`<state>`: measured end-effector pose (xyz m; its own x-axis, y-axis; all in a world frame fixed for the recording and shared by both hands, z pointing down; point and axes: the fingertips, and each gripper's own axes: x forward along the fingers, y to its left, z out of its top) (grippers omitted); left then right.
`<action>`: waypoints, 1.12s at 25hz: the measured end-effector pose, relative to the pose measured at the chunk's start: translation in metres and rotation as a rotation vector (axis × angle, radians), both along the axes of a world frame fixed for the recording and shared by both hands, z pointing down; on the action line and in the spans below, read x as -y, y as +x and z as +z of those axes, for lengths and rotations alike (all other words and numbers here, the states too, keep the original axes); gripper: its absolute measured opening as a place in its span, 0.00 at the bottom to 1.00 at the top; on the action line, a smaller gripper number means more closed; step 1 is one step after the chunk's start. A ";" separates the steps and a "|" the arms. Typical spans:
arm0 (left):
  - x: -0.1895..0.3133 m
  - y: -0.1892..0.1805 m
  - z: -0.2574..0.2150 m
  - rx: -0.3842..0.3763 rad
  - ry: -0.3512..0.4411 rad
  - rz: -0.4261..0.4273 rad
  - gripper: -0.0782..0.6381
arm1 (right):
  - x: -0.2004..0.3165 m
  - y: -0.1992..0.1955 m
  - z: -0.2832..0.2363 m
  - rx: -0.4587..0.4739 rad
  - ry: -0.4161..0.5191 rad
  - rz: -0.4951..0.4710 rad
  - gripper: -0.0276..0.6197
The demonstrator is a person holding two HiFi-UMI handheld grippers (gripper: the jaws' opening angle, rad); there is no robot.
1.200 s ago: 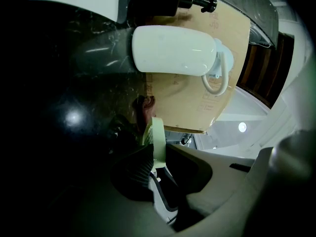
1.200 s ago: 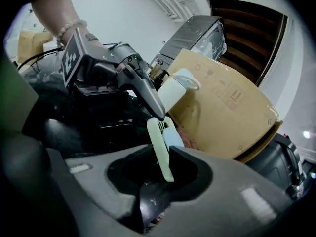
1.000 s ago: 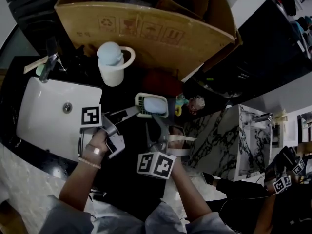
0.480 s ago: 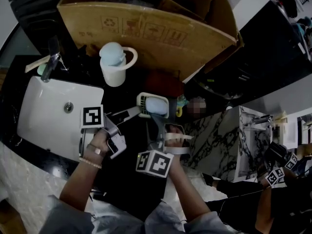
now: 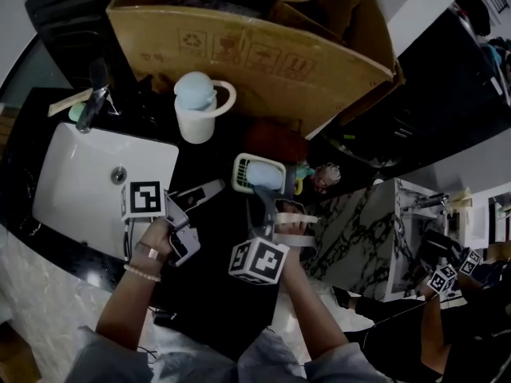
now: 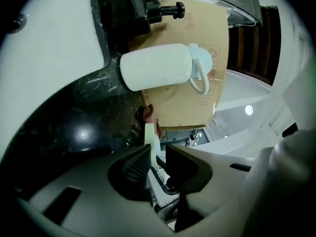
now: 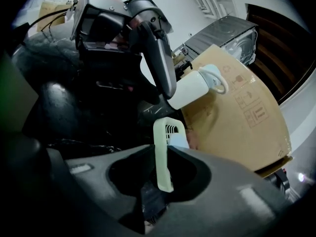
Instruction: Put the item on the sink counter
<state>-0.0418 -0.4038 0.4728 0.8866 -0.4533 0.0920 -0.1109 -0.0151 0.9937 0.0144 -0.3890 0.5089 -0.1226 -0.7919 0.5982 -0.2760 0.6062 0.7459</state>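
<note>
A pale green soap dish (image 5: pixel 257 174) with a blue bar in it sits low over the black sink counter (image 5: pixel 215 238), right of the basin. My right gripper (image 5: pixel 262 200) comes at it from the near side. In the right gripper view its jaws are shut on the dish's near rim (image 7: pixel 165 147), right gripper (image 7: pixel 165 154). My left gripper (image 5: pixel 214 187) points at the dish's left end, just short of it. The left gripper (image 6: pixel 158 154) keeps a narrow gap, nothing pinched, and the dish's edge (image 6: pixel 149 135) shows beyond the tips.
The white basin (image 5: pixel 72 182) and faucet (image 5: pixel 92 106) lie at the left. A white mug with a blue lid (image 5: pixel 194 106) stands behind the dish. A big cardboard box (image 5: pixel 255 46) fills the back. Small toys (image 5: pixel 315 174) and a marble cabinet (image 5: pixel 375 230) are on the right.
My left gripper has drawn back a little from the dish's left end. The right gripper stays clamped on the rim, and the dish has hardly moved.
</note>
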 end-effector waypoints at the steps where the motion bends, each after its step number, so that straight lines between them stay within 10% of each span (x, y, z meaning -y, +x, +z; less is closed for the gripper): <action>1: -0.001 -0.003 -0.001 0.001 0.003 -0.005 0.22 | 0.000 0.000 0.001 -0.003 -0.007 -0.002 0.16; 13: -0.013 -0.022 -0.006 0.119 0.119 -0.043 0.12 | -0.004 -0.002 -0.004 0.154 -0.091 0.044 0.18; 28: -0.031 -0.033 -0.063 0.377 0.416 -0.136 0.12 | -0.036 -0.007 -0.087 0.823 -0.077 0.191 0.04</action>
<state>-0.0752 -0.3725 0.4095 0.7583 -0.6266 0.1797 -0.4844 -0.3571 0.7987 0.0078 -0.3534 0.4221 -0.4110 -0.8038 0.4300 -0.8154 0.5351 0.2210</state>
